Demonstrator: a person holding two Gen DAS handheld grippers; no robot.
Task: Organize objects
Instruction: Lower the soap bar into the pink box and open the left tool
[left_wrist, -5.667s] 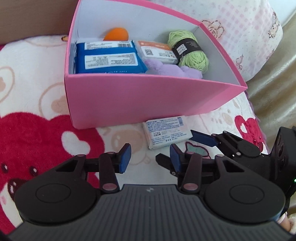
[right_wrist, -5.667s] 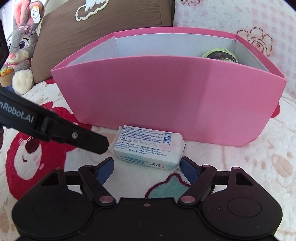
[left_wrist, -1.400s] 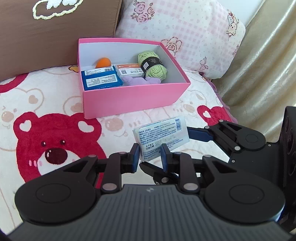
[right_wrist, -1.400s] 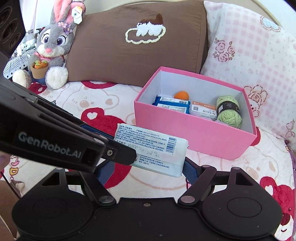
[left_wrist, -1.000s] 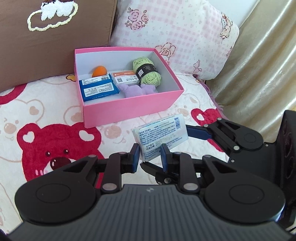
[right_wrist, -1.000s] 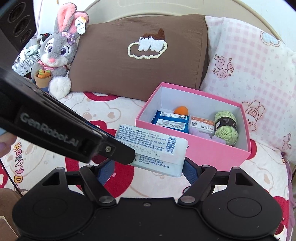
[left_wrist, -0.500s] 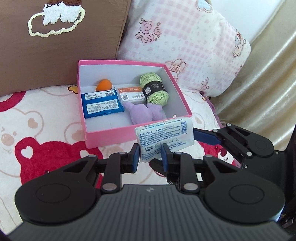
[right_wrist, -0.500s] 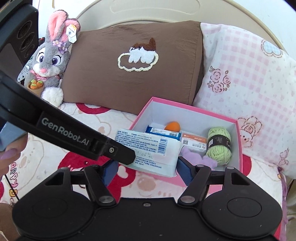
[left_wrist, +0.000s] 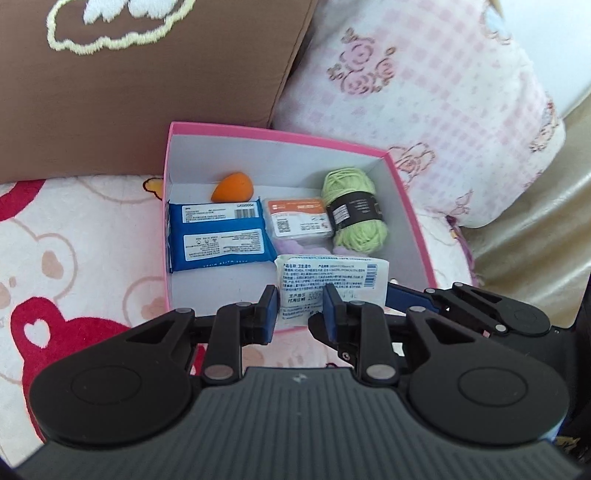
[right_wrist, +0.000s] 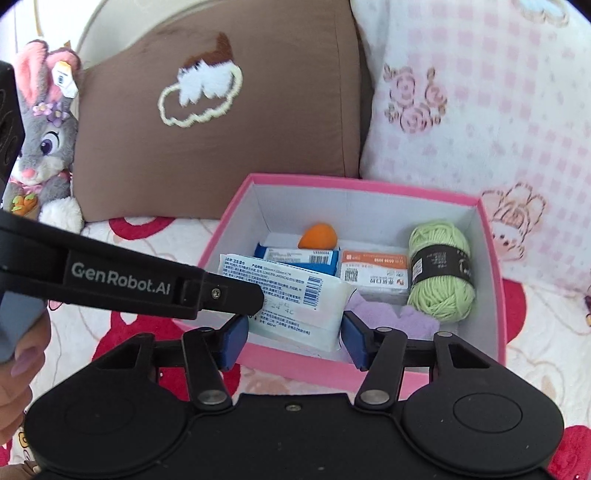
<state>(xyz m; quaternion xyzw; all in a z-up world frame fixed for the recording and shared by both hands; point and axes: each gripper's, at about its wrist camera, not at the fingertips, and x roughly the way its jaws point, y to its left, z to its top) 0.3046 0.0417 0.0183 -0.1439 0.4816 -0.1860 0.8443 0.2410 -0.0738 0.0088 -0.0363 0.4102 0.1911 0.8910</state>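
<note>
A white printed tissue pack (left_wrist: 332, 282) hung over the front of the open pink box (left_wrist: 406, 195), label up, slightly tilted.

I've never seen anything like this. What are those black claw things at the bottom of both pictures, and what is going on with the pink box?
There is no robot here: a person holds a hand-held black gripper in each hand, and each carries a wide-angle camera looking along its two blue-tipped fingers. One picture comes from the left gripper, the other from the right gripper. Both are shut on the same white plastic-wrapped packet, holding it over the near part of the open pink cardboard box. The box sits on a bear-print blanket and already holds a blue packet, an orange egg-shaped sponge, a small orange-and-white pack, a green ball of yarn and something soft and purple. A brown cushion stands behind.
</note>
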